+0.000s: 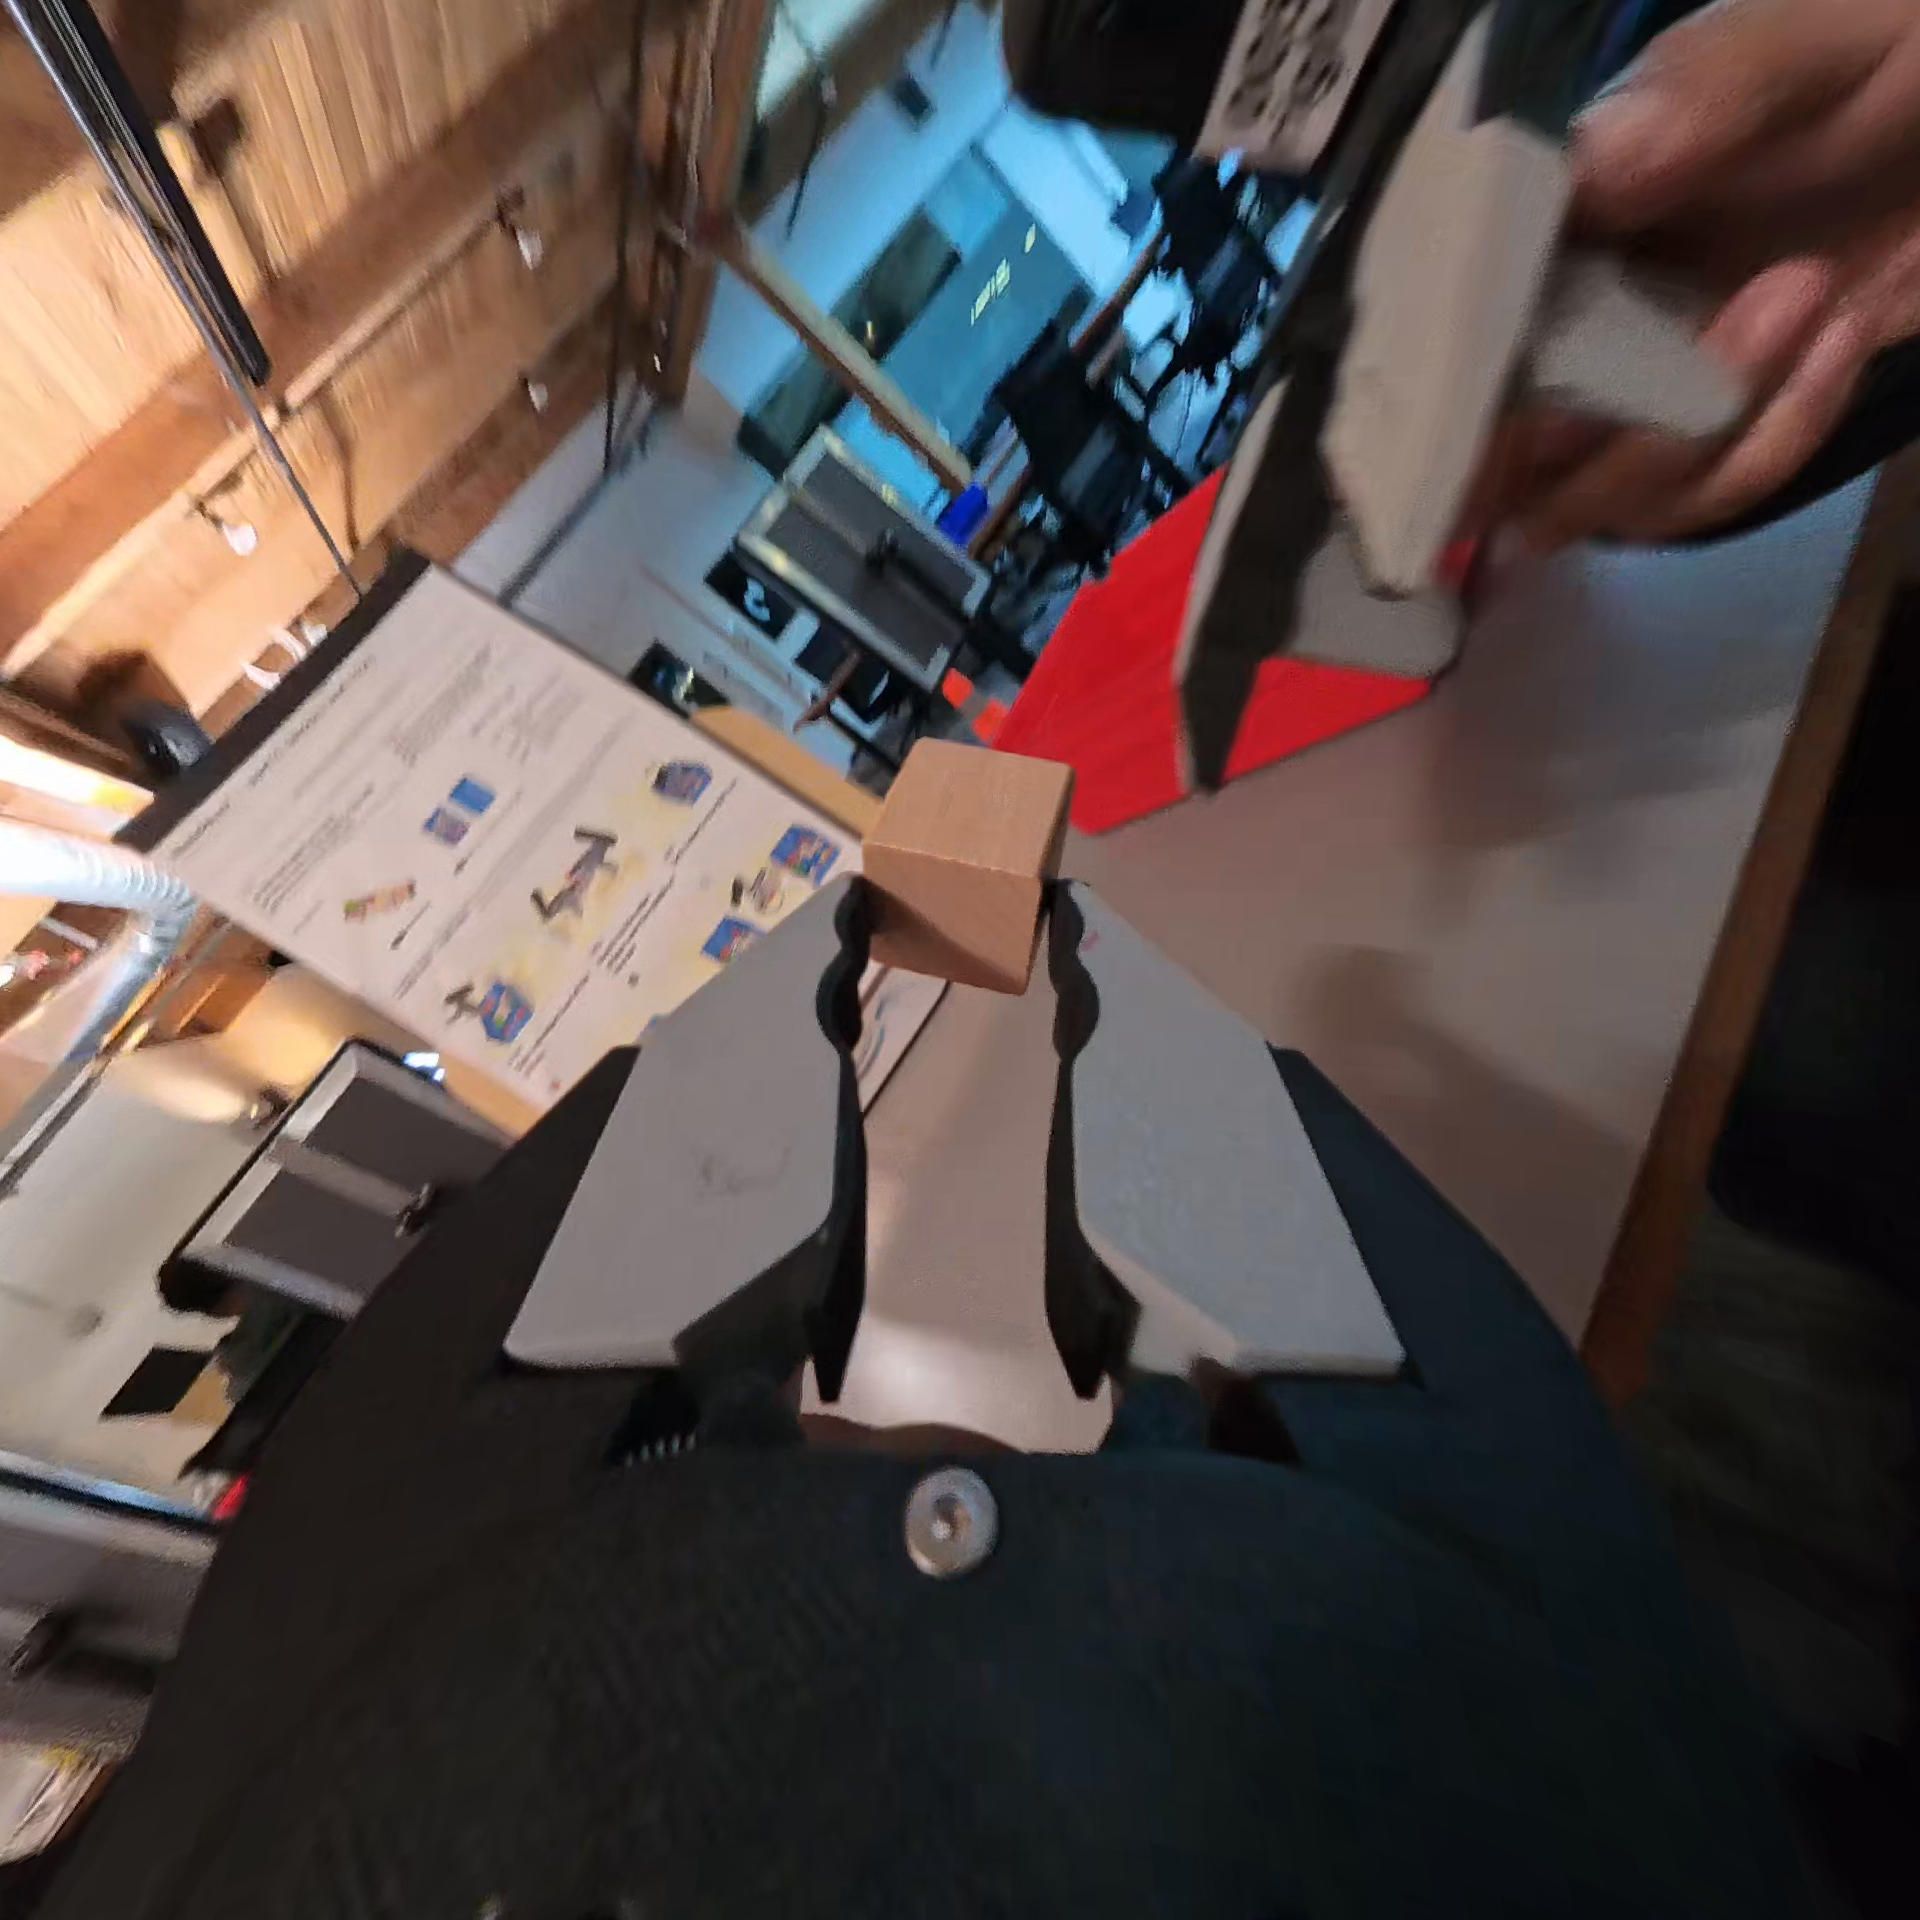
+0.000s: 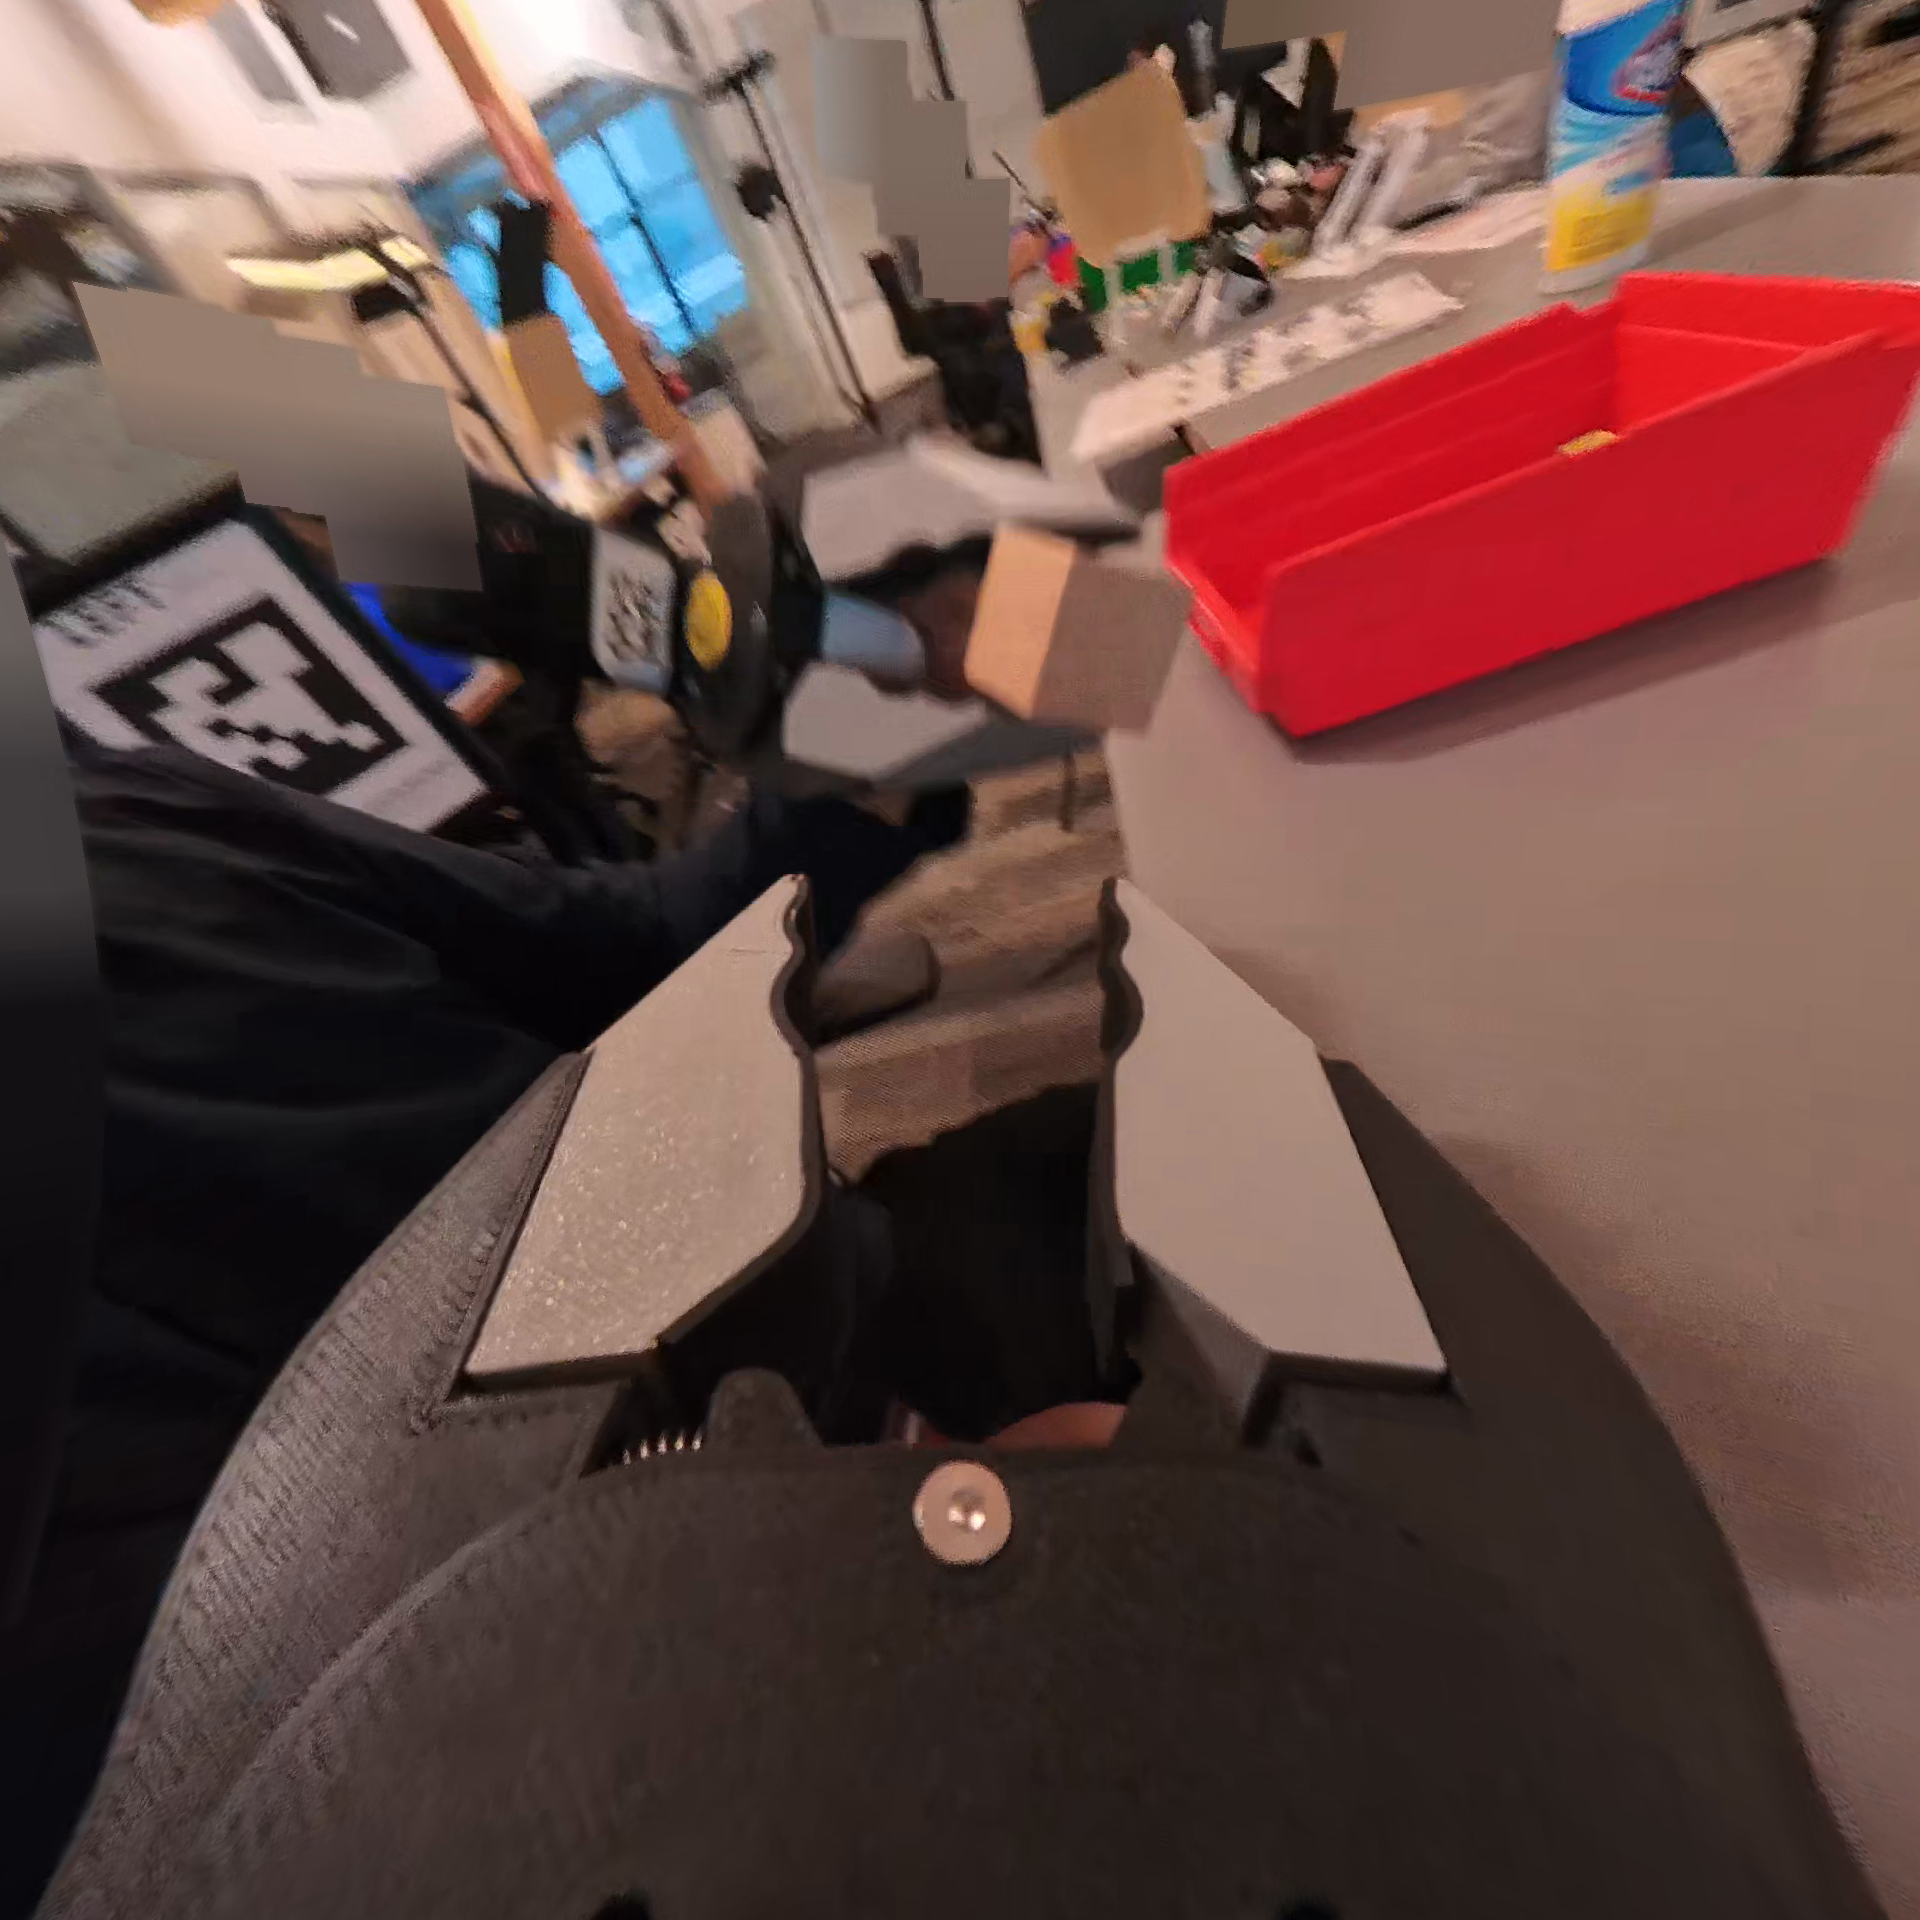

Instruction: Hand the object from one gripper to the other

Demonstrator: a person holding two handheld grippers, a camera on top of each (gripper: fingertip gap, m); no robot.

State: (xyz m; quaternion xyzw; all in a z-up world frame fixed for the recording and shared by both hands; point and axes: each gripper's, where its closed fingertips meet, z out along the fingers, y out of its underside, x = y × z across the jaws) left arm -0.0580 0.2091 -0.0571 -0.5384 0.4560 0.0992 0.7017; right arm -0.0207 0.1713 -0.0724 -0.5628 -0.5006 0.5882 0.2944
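Observation:
A plain wooden cube (image 1: 966, 873) is pinched between the tips of my left gripper (image 1: 954, 914), which is shut on it and holds it in the air above the grey table (image 1: 1403, 935). The same cube (image 2: 1023, 623) shows in the right wrist view, held by the left gripper off the table's left edge. My right gripper (image 2: 951, 904) is open and empty, below and short of the cube. In the left wrist view the right gripper (image 1: 1351, 499) hangs at the upper right, held by a hand (image 1: 1745, 260), apart from the cube.
A red plastic bin (image 2: 1507, 551) stands on the grey table (image 2: 1558, 987) to the right of the cube; it also shows in the left wrist view (image 1: 1122, 707). A white canister (image 2: 1605, 145) stands behind it. A poster board (image 1: 499, 831) and cluttered workshop lie beyond.

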